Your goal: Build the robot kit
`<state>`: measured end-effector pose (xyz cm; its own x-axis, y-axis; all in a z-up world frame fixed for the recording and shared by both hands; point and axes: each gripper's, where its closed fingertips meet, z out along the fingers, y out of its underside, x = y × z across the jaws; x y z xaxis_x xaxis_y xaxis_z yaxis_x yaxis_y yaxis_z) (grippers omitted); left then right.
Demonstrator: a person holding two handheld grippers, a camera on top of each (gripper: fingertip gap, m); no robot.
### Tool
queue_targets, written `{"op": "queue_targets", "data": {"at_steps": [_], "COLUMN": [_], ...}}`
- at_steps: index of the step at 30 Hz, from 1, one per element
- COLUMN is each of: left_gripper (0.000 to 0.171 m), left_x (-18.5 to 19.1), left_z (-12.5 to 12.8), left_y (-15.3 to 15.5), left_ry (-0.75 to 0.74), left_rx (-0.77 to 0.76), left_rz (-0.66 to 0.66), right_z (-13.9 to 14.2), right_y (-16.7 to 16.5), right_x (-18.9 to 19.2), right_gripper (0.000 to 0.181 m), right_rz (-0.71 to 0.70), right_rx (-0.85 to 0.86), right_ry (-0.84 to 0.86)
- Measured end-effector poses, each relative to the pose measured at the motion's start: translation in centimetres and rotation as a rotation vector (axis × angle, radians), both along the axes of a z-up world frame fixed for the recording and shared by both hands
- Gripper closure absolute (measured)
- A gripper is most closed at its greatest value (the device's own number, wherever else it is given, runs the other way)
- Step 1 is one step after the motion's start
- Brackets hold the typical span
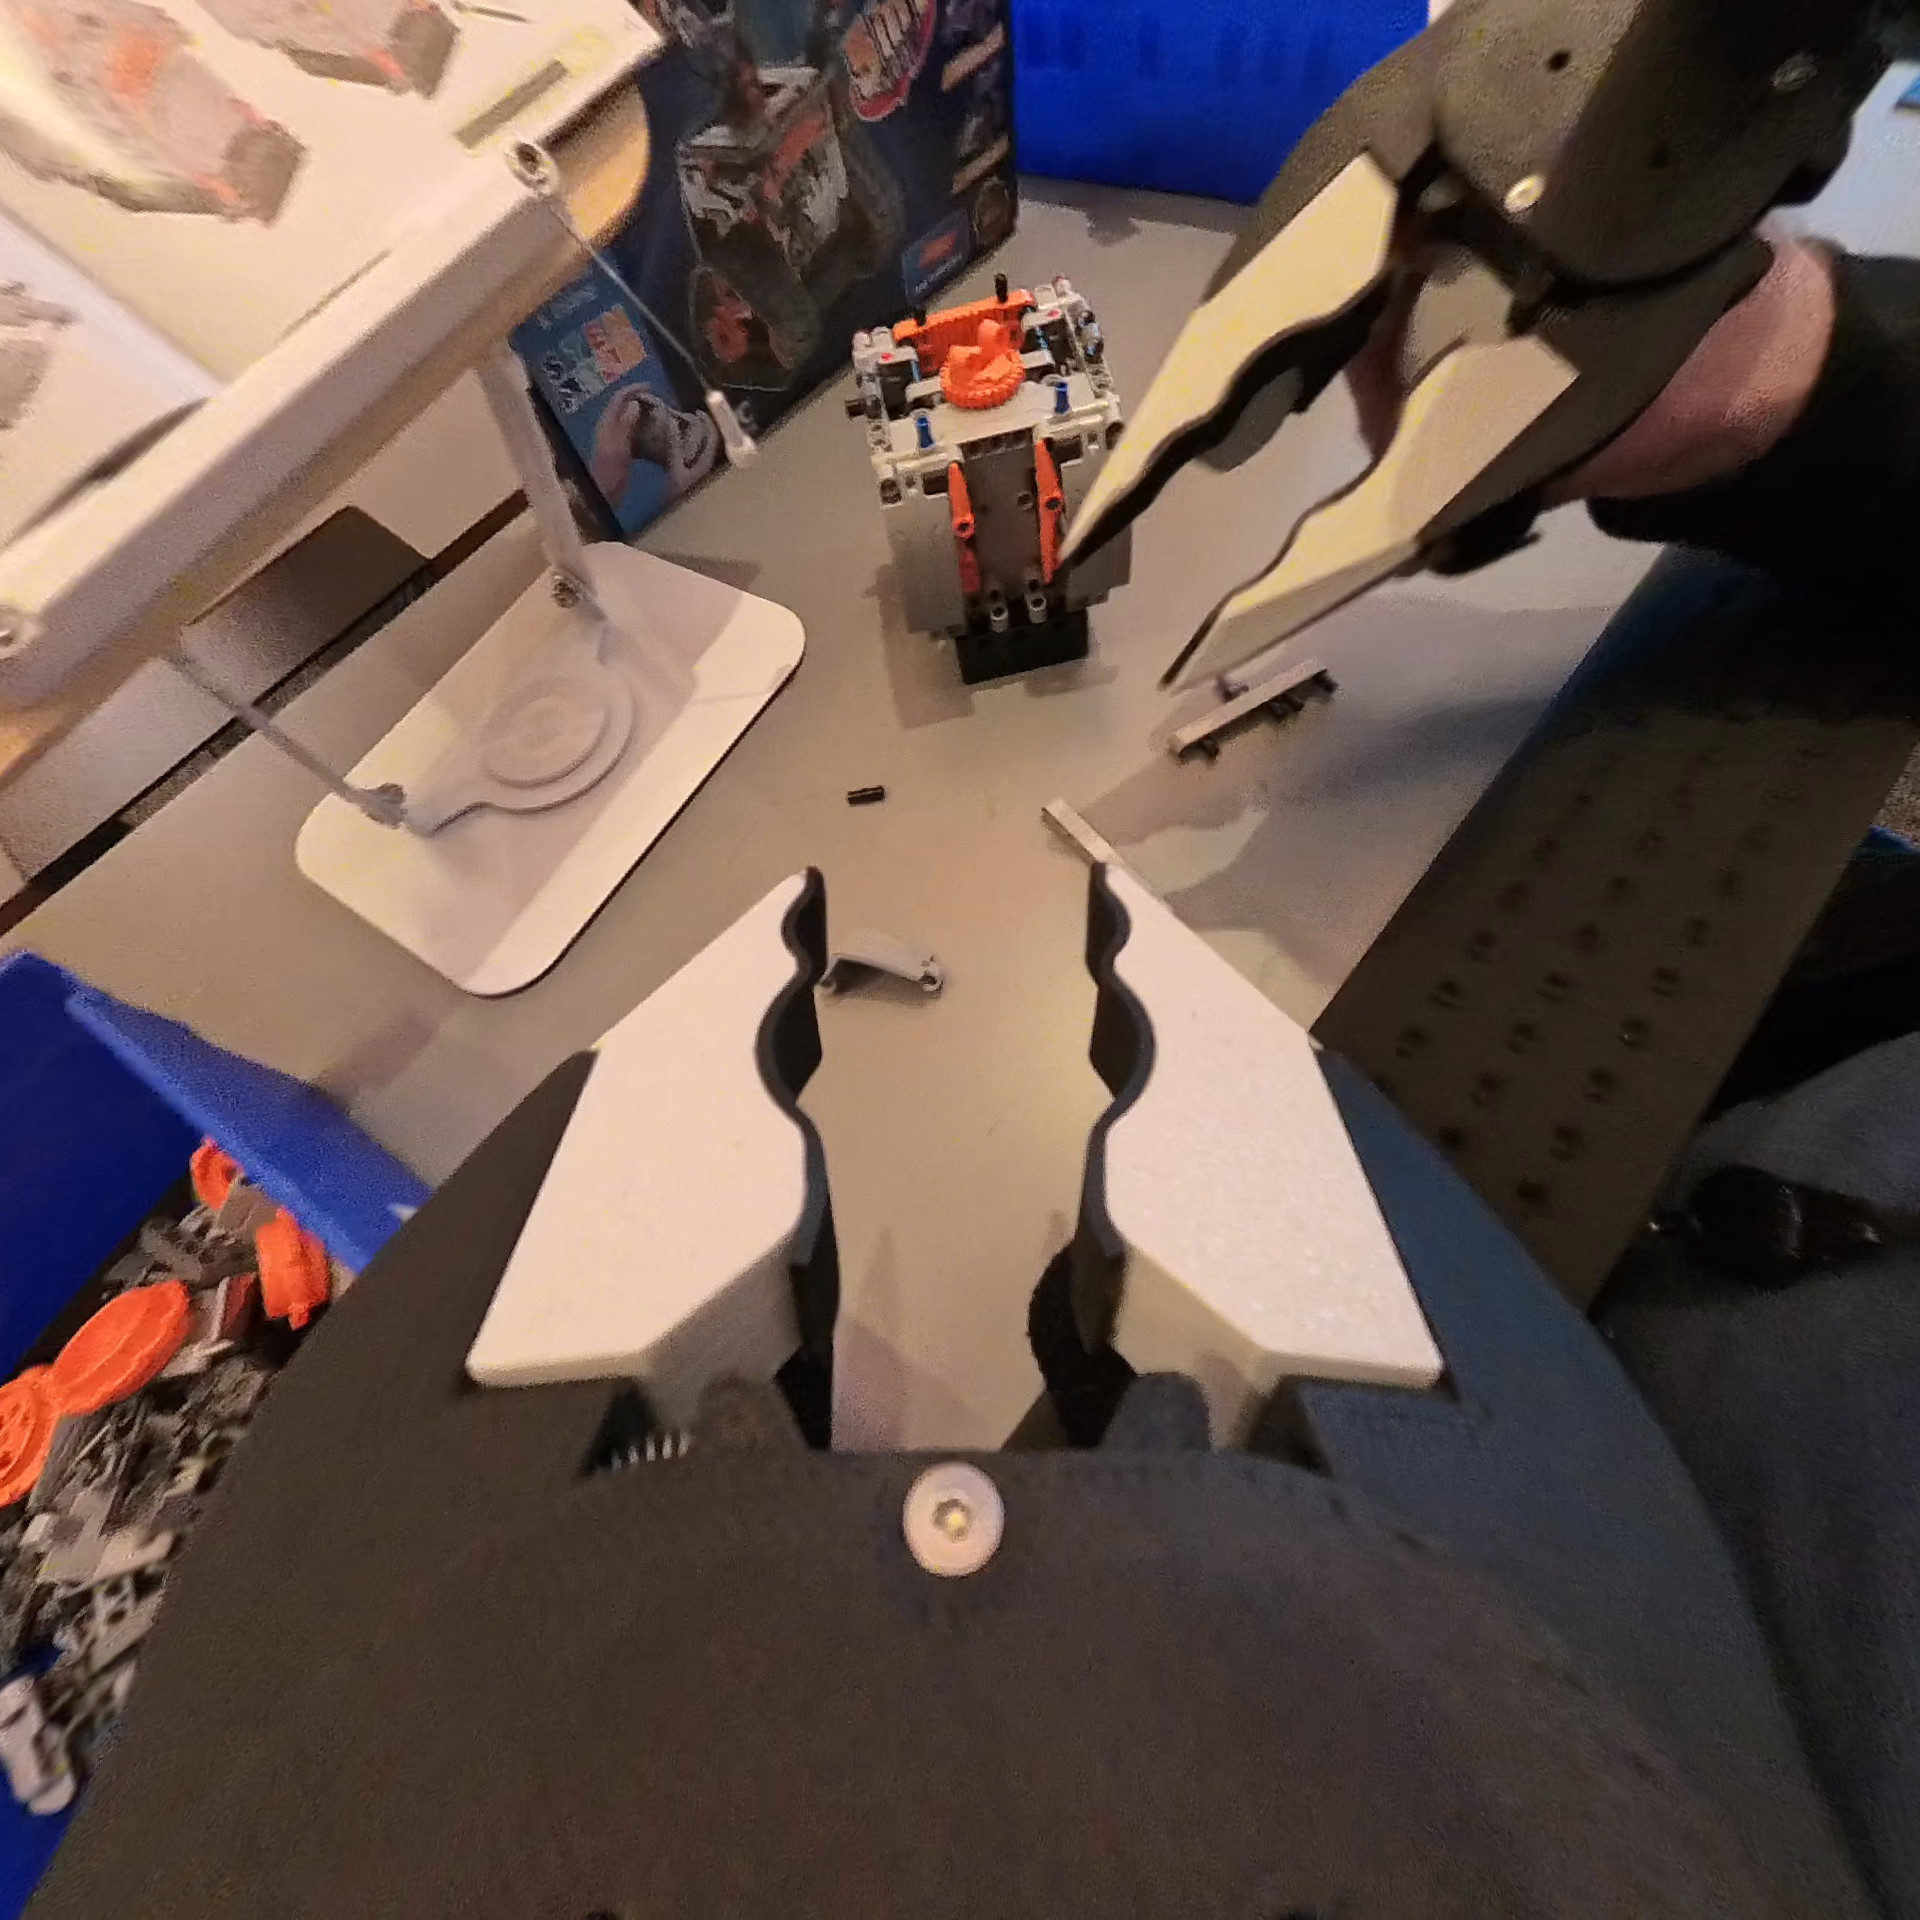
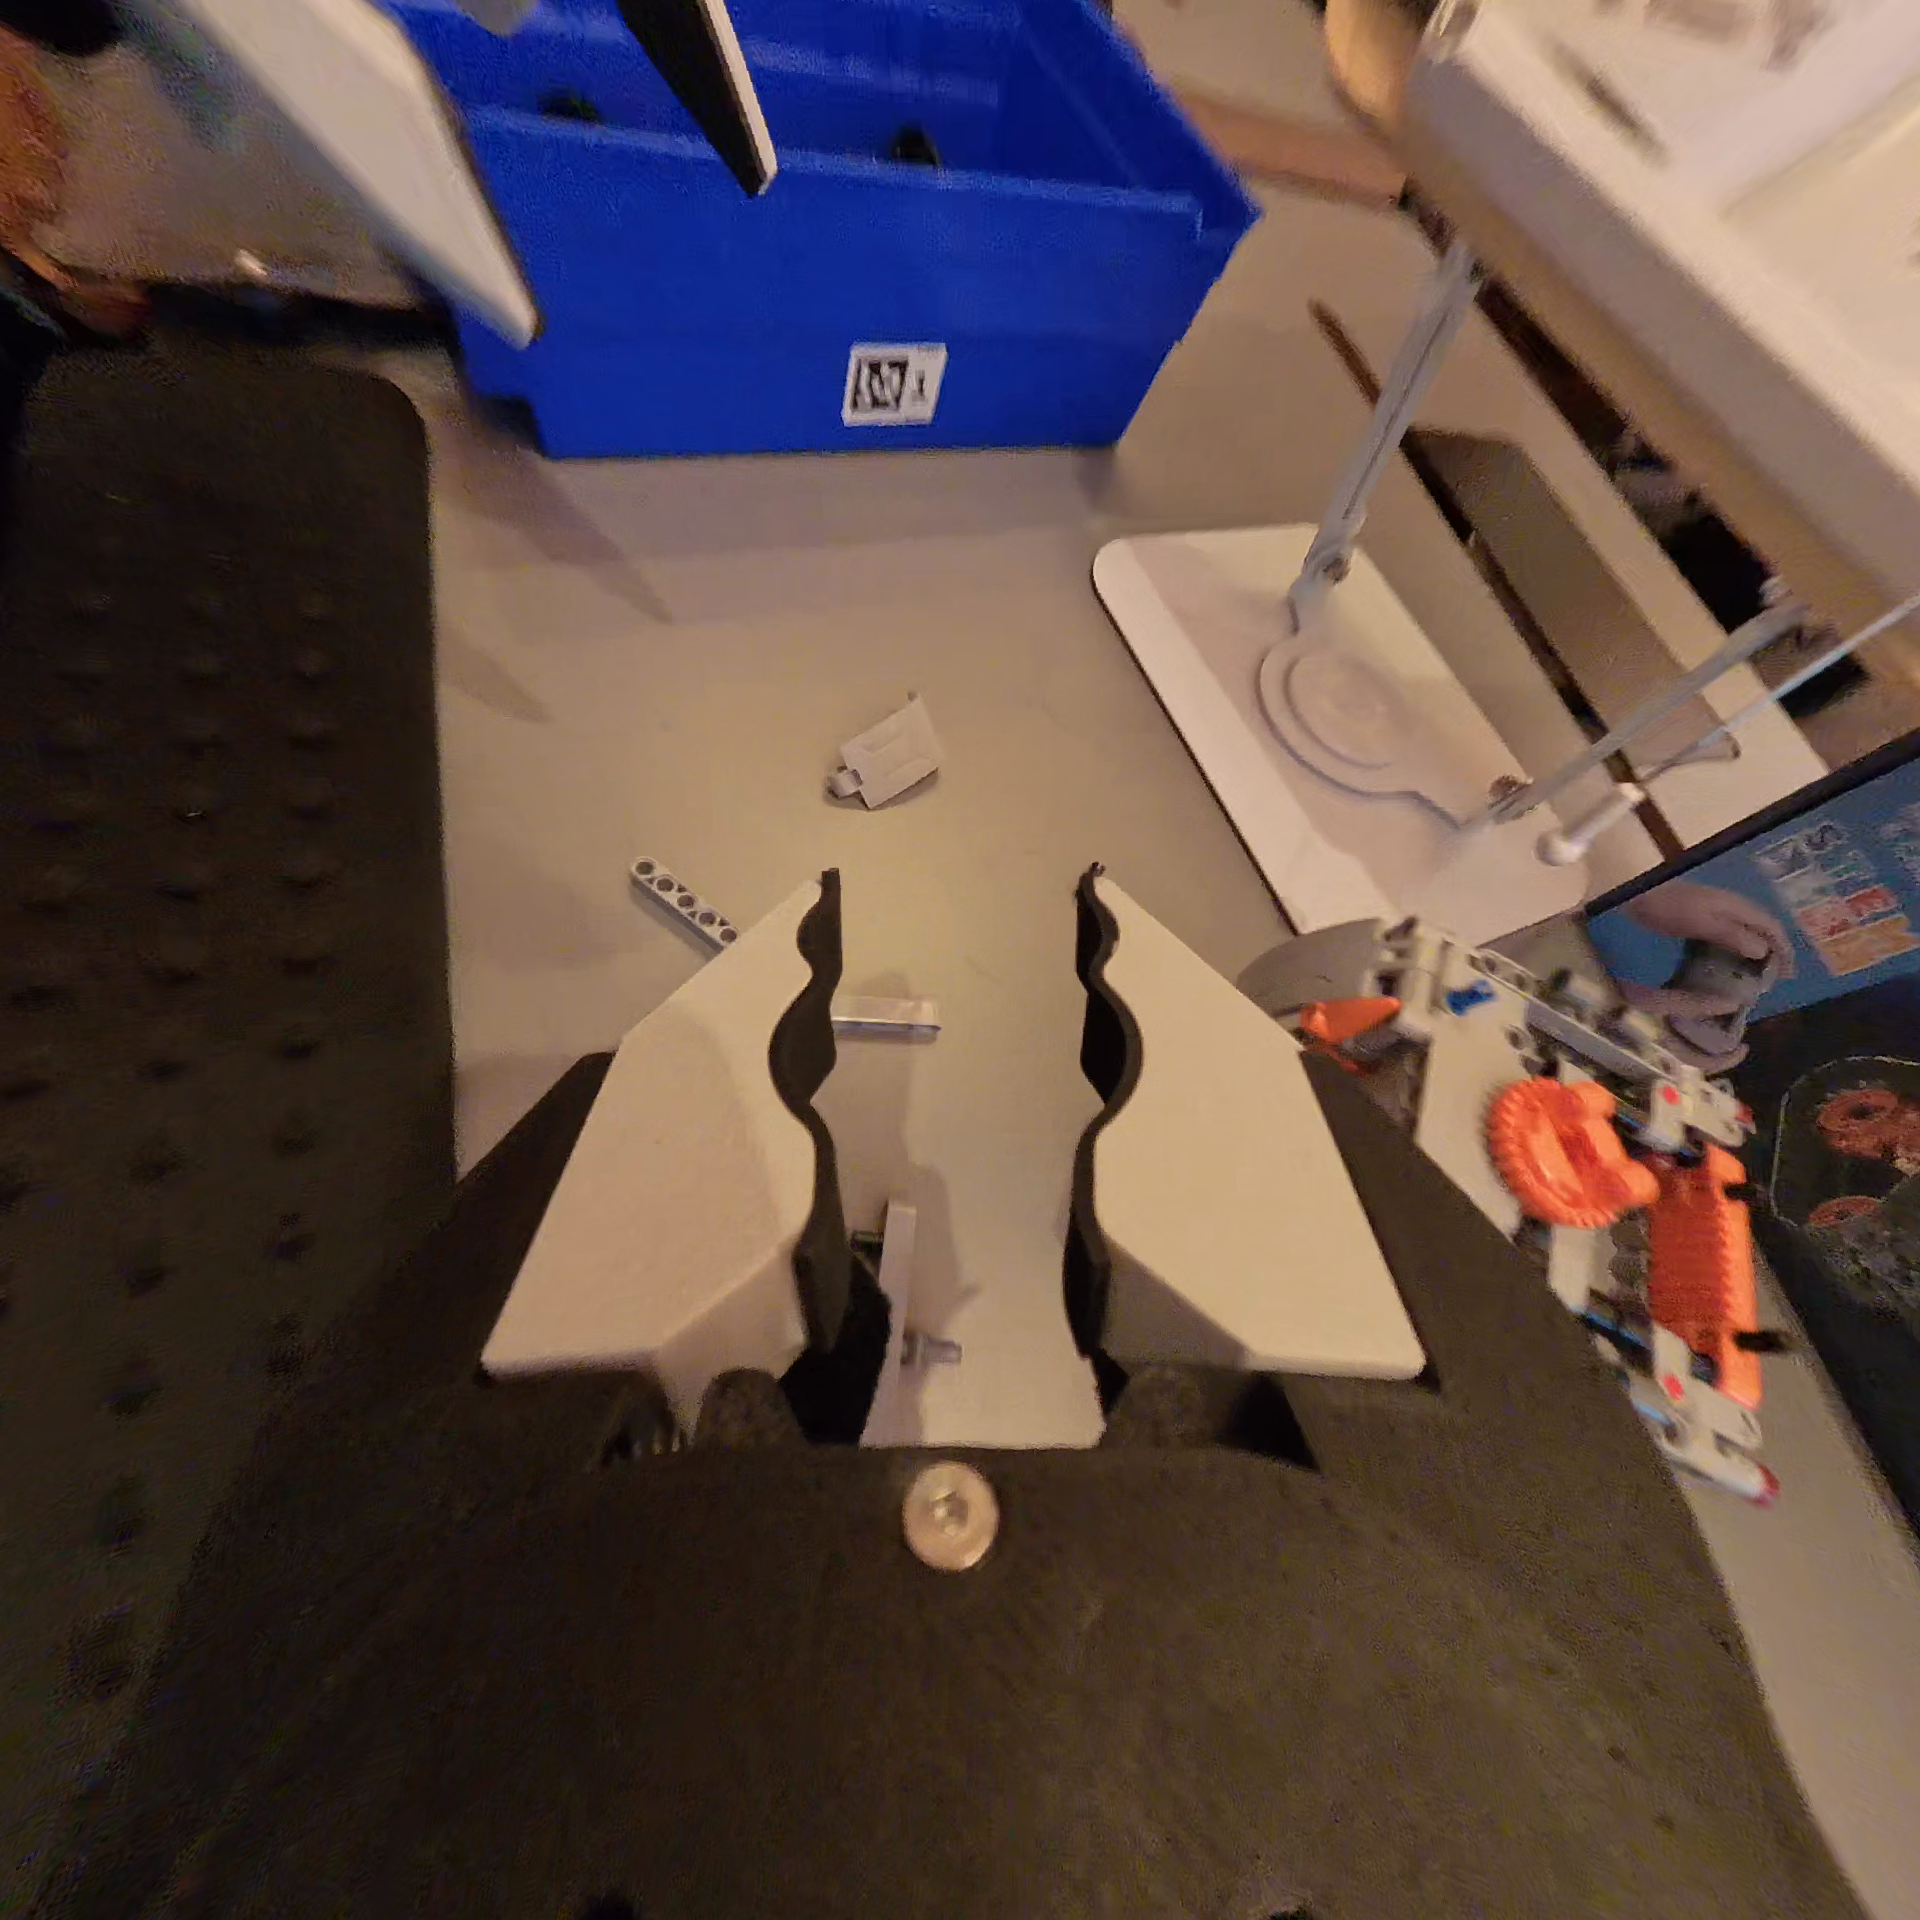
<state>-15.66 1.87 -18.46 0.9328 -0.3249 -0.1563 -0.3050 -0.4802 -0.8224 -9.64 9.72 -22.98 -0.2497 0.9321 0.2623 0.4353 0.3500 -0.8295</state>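
The left tongs are wide open and hold nothing. They hang over the grey counter. A small curved grey plastic piece lies on the counter just past the left finger tip. A tiny black pin lies a bit farther on. A thin grey bar lies by the right finger tip.

The right tongs are wide open too, with nothing in them. Under them lie a short grey bar and a long grey strip with a pin, between the fingers but not touched. A grey beam with holes lies just left of the left finger. A small grey angled panel lies farther ahead.

In the left view the right tongs point down beside a grey, black and orange toy brick model with an orange gear on top. One tip is at its side; I cannot tell if it touches.

A blue plastic bin at the left is full of small grey and orange toy parts. Another blue plastic bin with a small white sticker stands ahead in the right view; I cannot see what is in it. A white stand with a flat base sits on the counter, near a dark printed toy box. A black mat with holes lies on the counter at the right.
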Motion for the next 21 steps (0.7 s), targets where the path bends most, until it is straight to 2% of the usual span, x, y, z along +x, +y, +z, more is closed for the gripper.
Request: {"op": "queue_targets", "data": {"at_steps": [5,9,14,17,19,21], "left_gripper": [0.113,0.112,0.109,0.109,0.112,0.113], "left_x": [1.3,1.1,-0.7,-2.2,-3.8,-6.9], "left_z": [-2.6,-3.1,-3.2,-1.8,0.2,2.5], "left_y": [2.1,2.4,2.2,1.6,0.6,-1.0], "left_ry": [0.045,0.076,0.125,0.182,0.211,0.277], "left_rx": [-0.061,-0.062,-0.080,-0.048,-0.014,0.003], "left_rz": [-0.001,0.004,0.056,0.099,0.125,0.184], "right_z": [-2.5,-3.0,-3.4,-3.4,-3.5,-3.9], "right_y": [0.2,0.6,0.6,0.4,0.1,0.1], "right_x": [-3.6,-4.7,-5.9,-6.4,-6.4,-6.1], "right_gripper": [0.133,0.130,0.129,0.128,0.129,0.130], "right_rz": [-0.118,-0.160,-0.153,-0.136,-0.114,-0.102], "right_rx": [0.117,0.155,0.096,0.111,0.129,0.140], "right_ry": [-0.116,-0.132,-0.135,-0.106,-0.085,-0.082]}}
